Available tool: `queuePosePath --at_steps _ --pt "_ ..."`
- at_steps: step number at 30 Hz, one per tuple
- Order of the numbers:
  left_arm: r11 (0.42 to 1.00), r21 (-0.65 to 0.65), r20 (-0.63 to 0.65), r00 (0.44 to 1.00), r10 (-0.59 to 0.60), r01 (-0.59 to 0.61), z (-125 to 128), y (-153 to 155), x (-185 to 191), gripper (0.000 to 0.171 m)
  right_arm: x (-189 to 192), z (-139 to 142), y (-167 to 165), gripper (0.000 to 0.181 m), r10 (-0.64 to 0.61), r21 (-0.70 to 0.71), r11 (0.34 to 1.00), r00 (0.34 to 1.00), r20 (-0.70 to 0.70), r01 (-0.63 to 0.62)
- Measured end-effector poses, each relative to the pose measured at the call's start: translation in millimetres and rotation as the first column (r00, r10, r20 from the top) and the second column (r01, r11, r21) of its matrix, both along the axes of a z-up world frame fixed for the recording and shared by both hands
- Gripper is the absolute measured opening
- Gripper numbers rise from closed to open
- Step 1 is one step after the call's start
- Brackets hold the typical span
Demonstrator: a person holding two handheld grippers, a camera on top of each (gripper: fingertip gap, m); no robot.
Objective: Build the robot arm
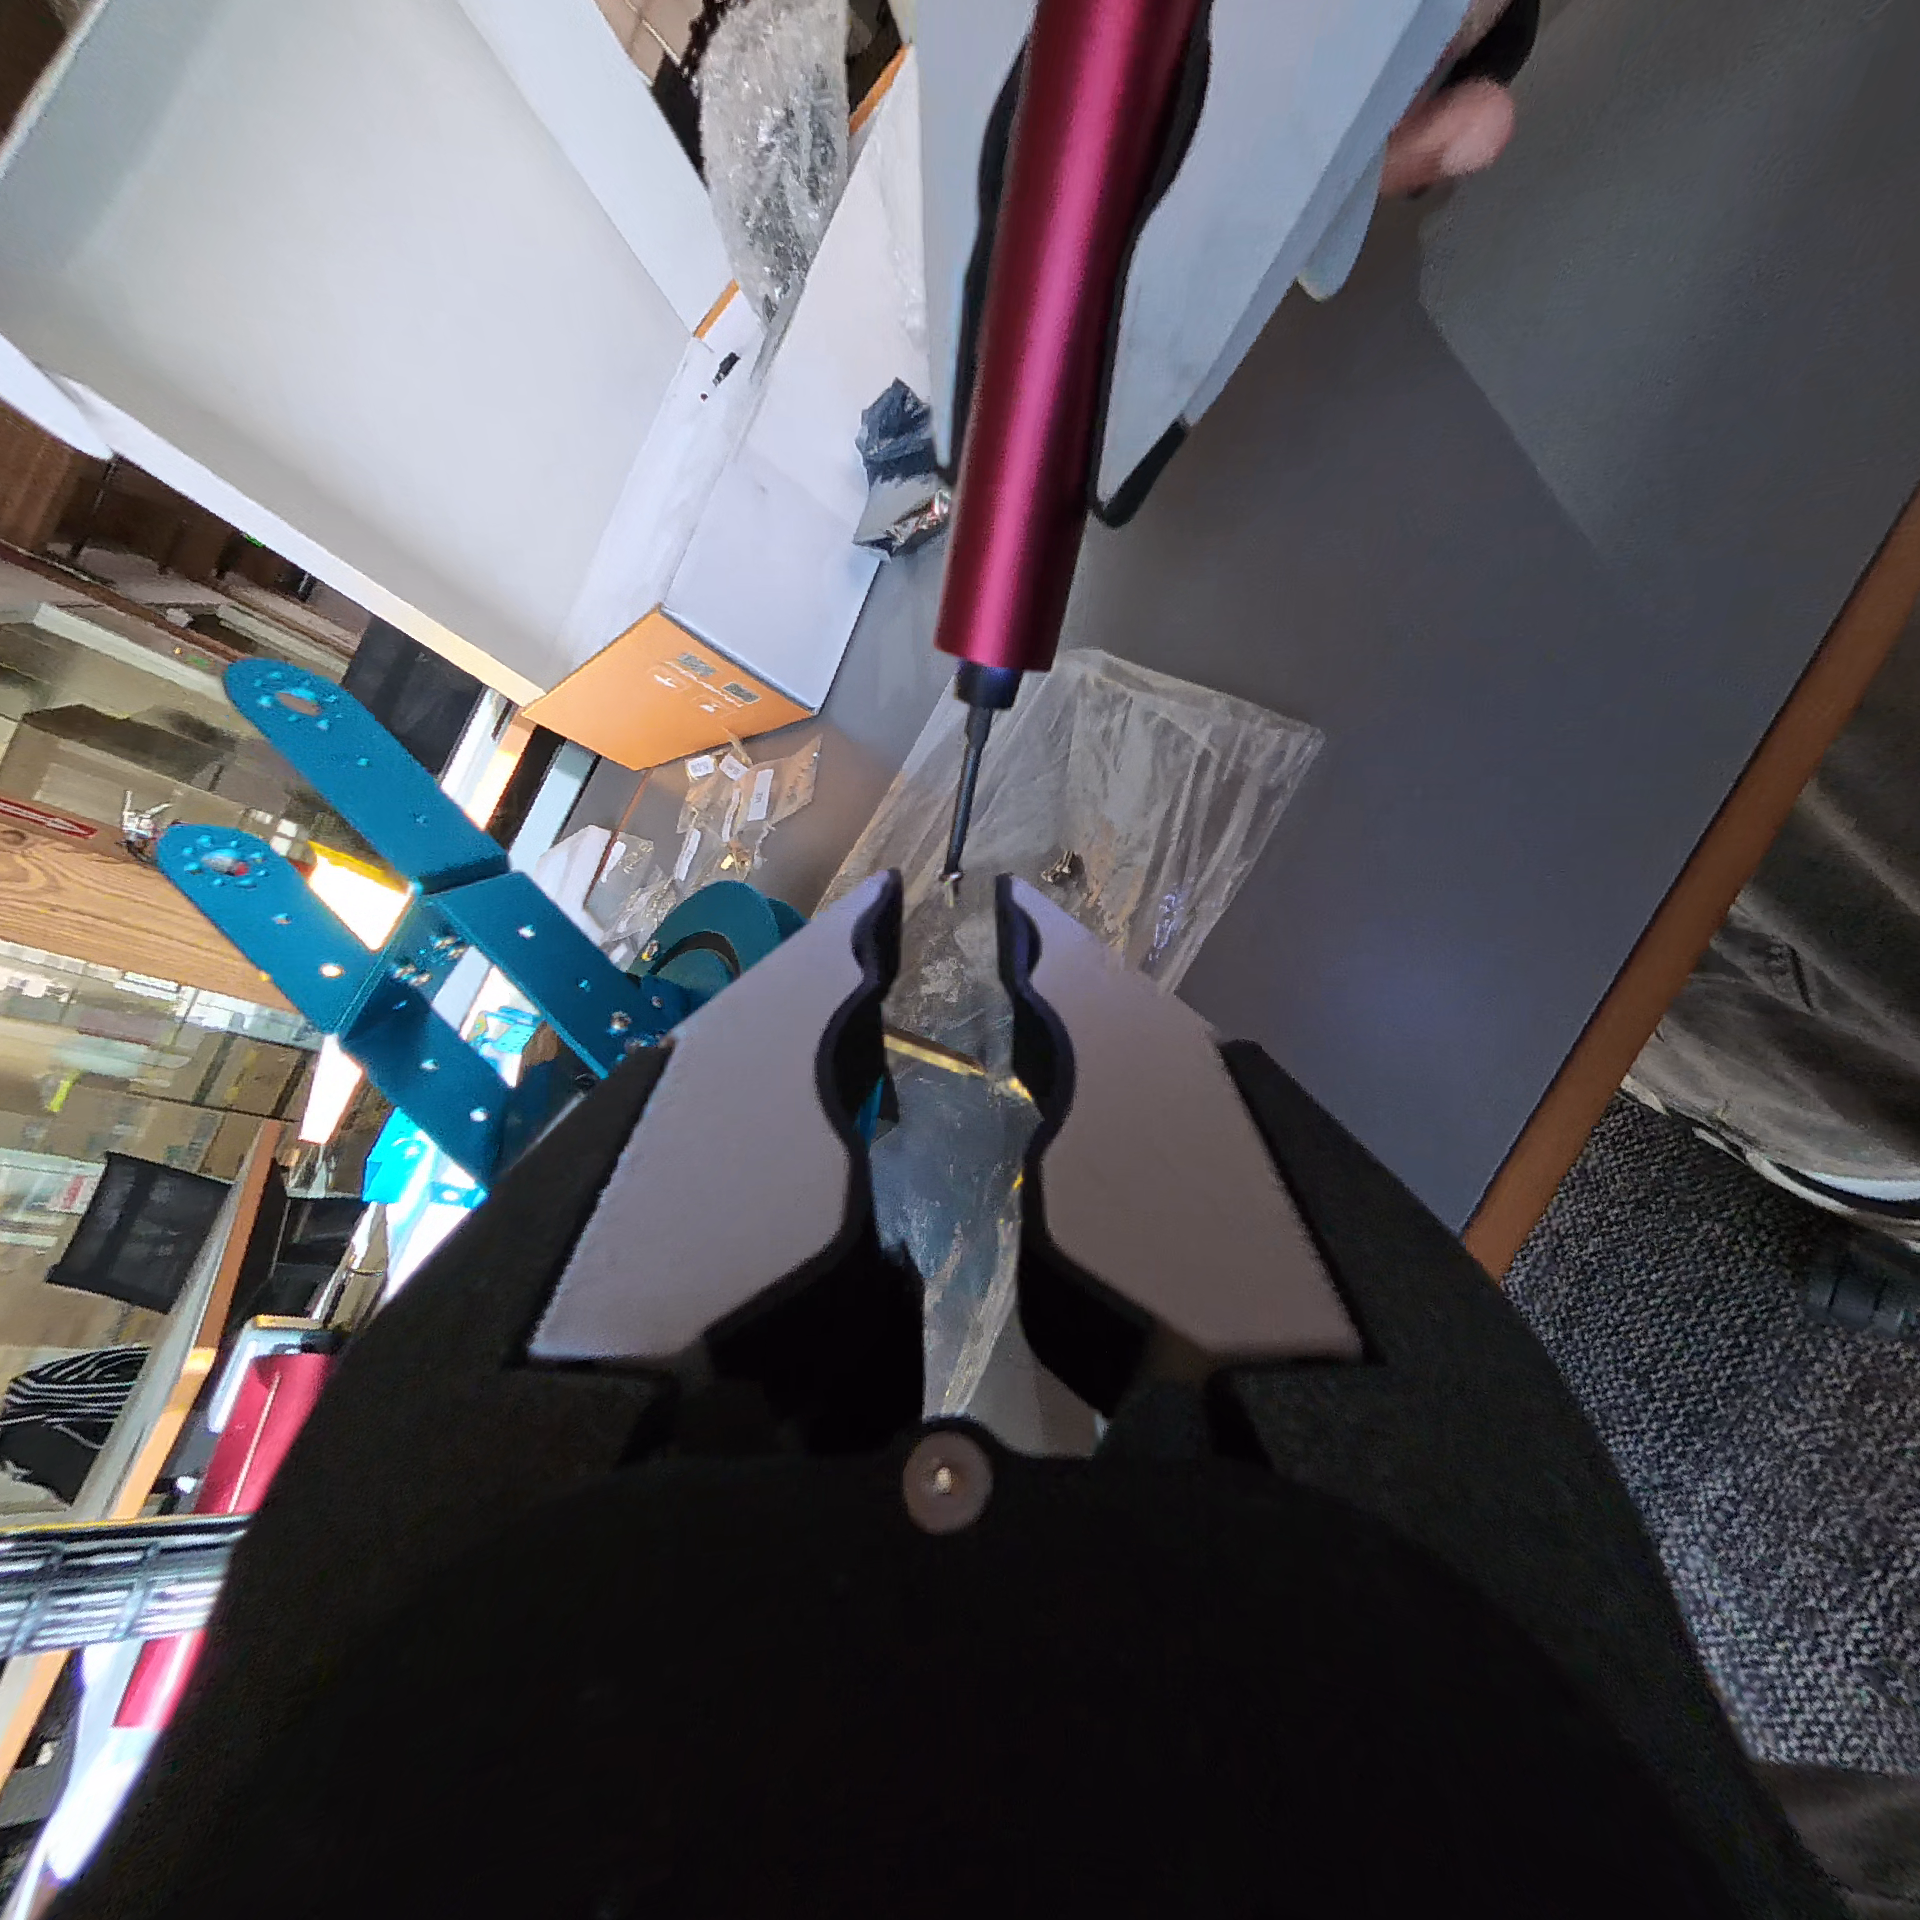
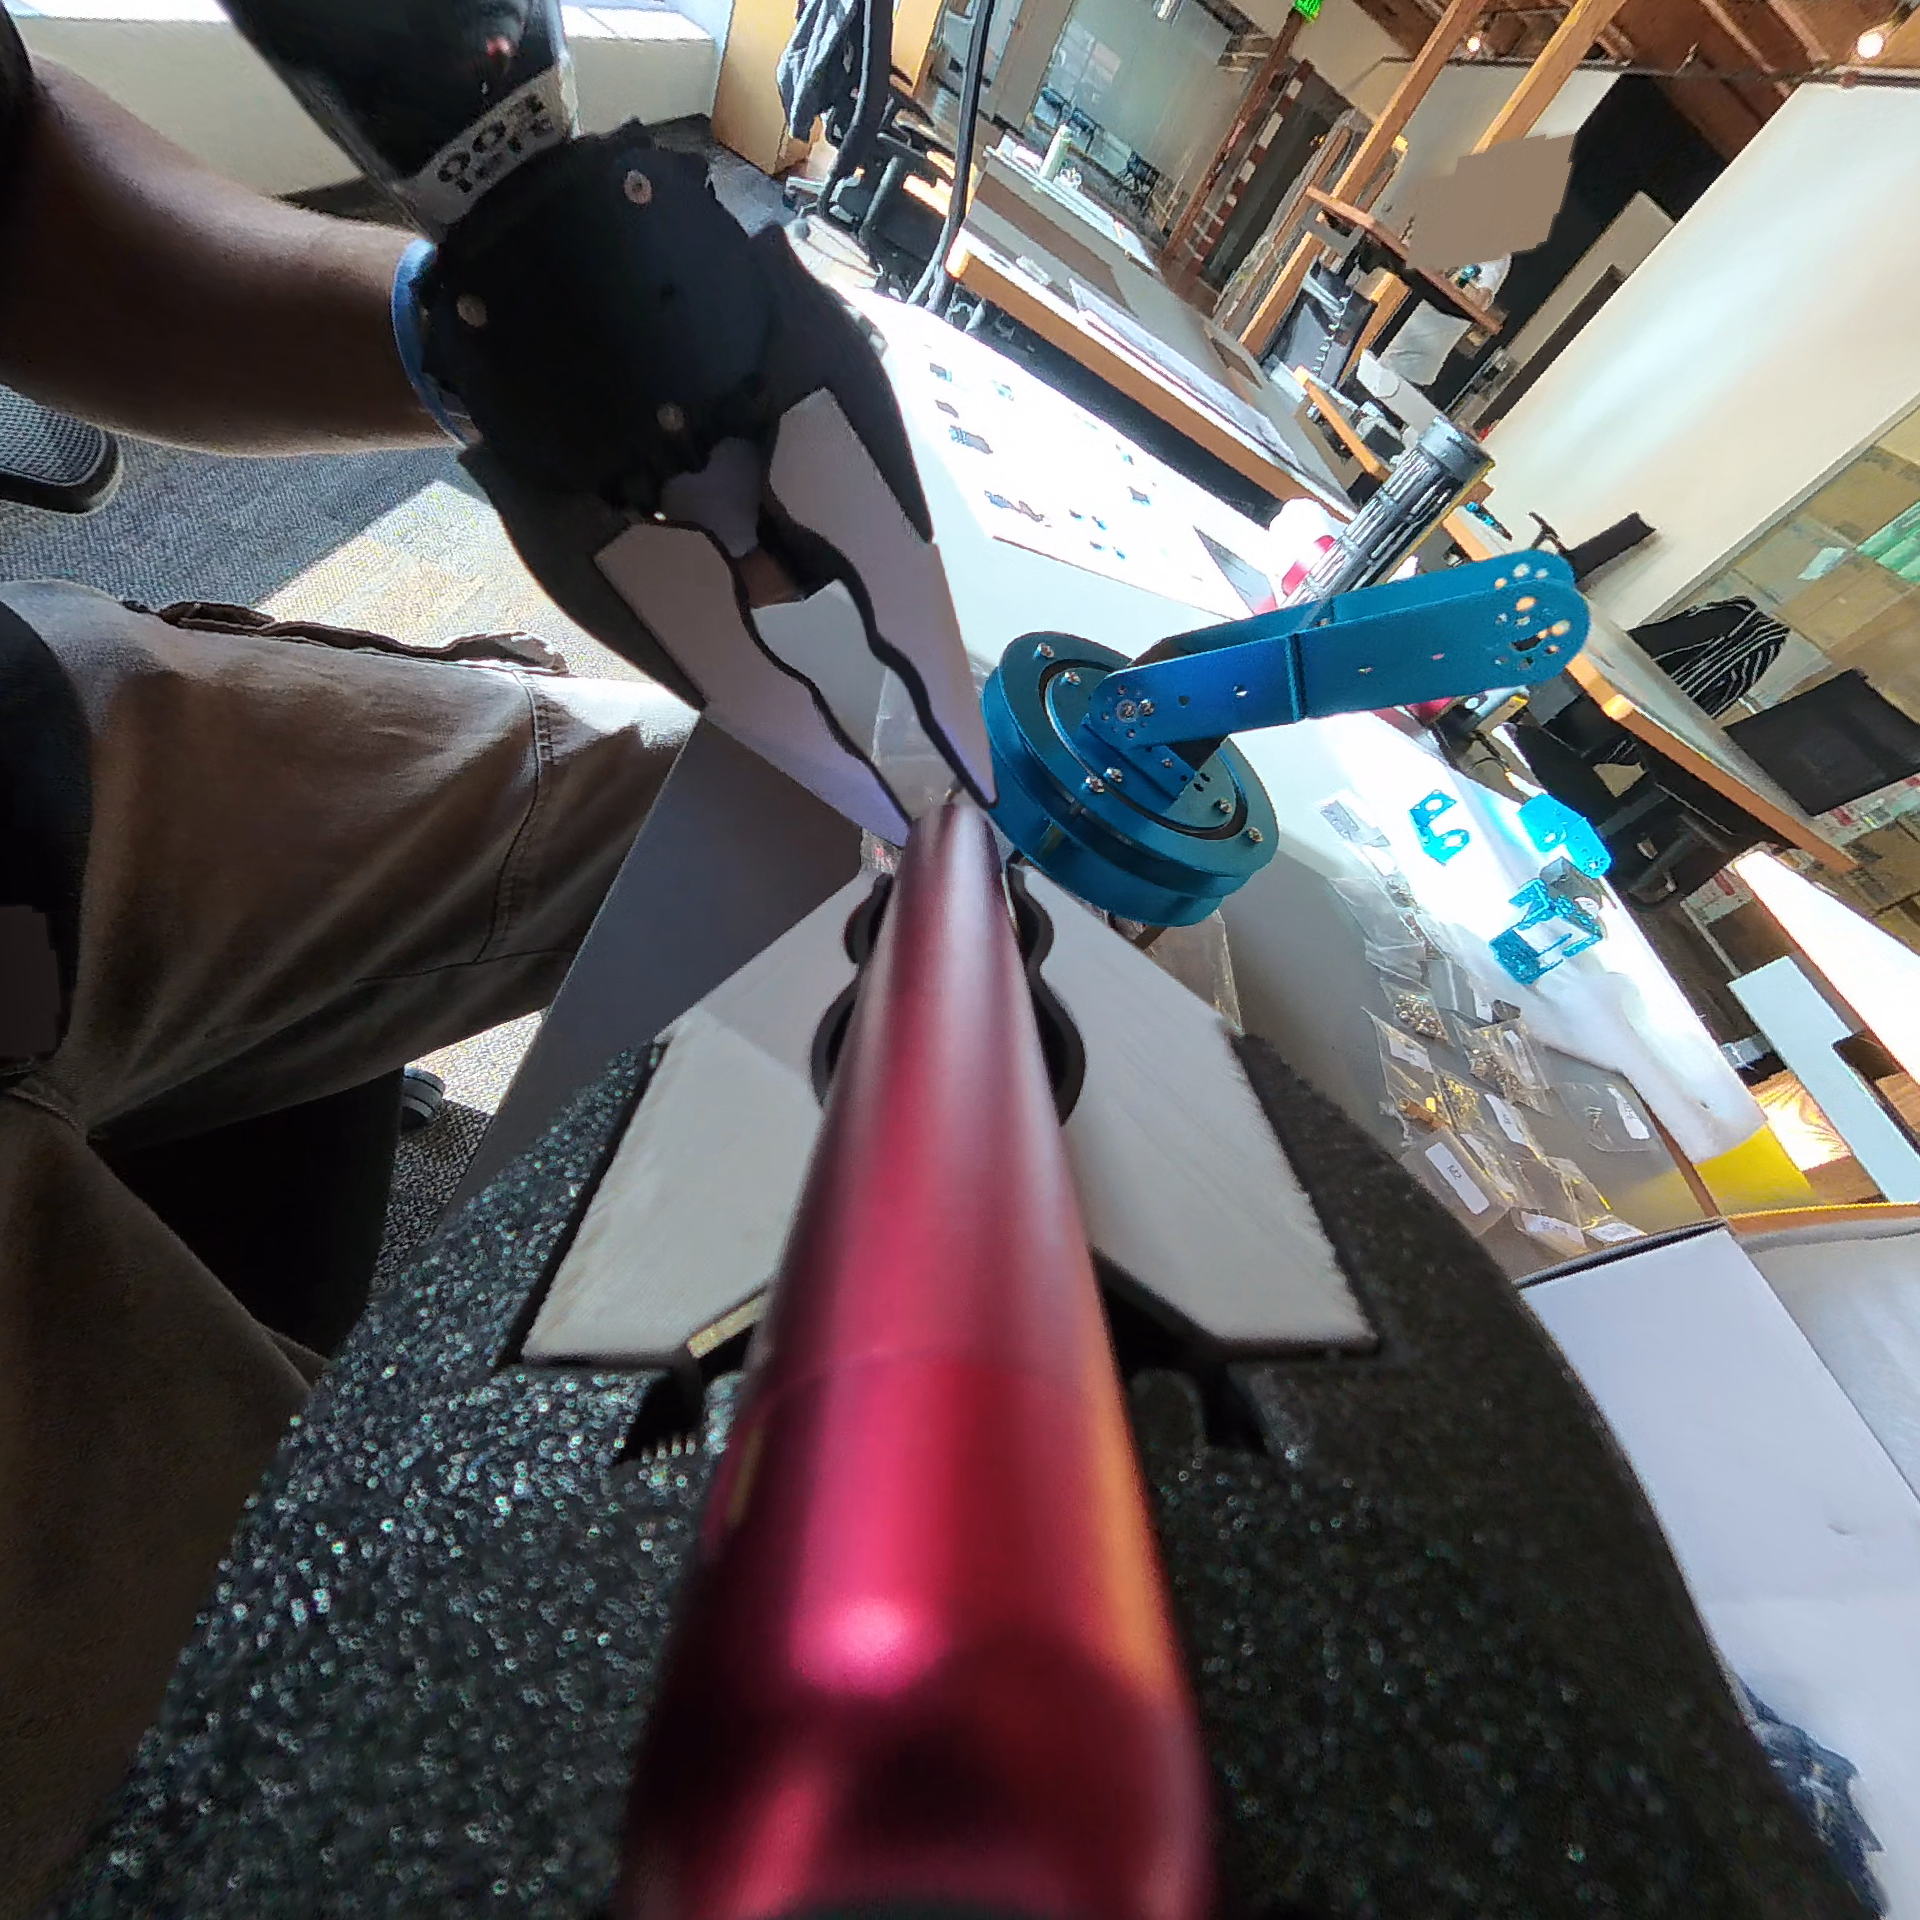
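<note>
Our right gripper [image 2: 951,894] clamps a slim magenta metal electric screwdriver [image 2: 914,1351], its dark bit [image 1: 964,800] pointing at six o'clock toward a tiny silver screw [image 1: 948,878]. Our left gripper [image 1: 948,894] holds its jaws narrowly apart over a clear plastic bag [image 1: 1122,790]. A blue metal bracket arm [image 2: 1330,665] stands at nine o'clock.

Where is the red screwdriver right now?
The red screwdriver is clamped in the right gripper, its tip just ahead of the left gripper and over a clear plastic bag, right of the blue metal arm.
</note>
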State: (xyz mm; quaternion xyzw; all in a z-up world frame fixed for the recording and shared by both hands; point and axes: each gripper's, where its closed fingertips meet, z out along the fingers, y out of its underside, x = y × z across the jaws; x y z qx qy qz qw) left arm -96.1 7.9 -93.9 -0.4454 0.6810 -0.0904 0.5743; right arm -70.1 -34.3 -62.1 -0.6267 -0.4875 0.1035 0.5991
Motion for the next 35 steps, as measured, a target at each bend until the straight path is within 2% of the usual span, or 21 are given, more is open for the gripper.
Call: queuePosePath --at_steps 6,9,13,18,25,31,35 --pt "0.998 -0.064 0.056 0.998 0.030 -0.026 9.9 8.9 -10.8 0.025 2.9 6.3 2.5 0.022 -0.042 0.118 0.992 0.999 0.024 0.039" --pt "0.981 -0.190 0.146 0.987 0.066 -0.037 22.0 17.9 -24.3 0.027 3.4 5.1 5.7 0.023 -0.073 0.241 0.969 0.994 0.082 0.051" --pt "0.907 -0.420 0.289 0.943 0.167 -0.031 35.3 40.8 -47.3 0.028 3.7 0.8 14.3 0.022 -0.133 0.448 0.893 0.973 0.188 0.036" --pt "0.865 -0.494 0.326 0.905 0.272 -0.082 31.3 68.8 -61.2 0.029 2.5 -4.8 32.7 0.021 -0.186 0.634 0.773 0.953 0.239 -0.008" --pt "0.814 -0.580 0.352 0.897 0.268 -0.015 35.2 84.0 -57.4 0.055 -12.8 -6.3 44.2 0.022 -0.151 0.679 0.732 0.959 0.241 -0.056" --pt "0.798 -0.602 0.359 0.900 0.249 0.019 32.5 90.2 -52.4 0.060 -22.0 -4.4 49.6 0.022 -0.139 0.689 0.722 0.964 0.228 -0.059" --pt "0.813 -0.582 0.352 0.902 0.248 0.004 32.8 92.8 -50.8 0.061 -24.6 -6.7 51.6 0.022 -0.144 0.691 0.720 0.961 0.235 -0.062"
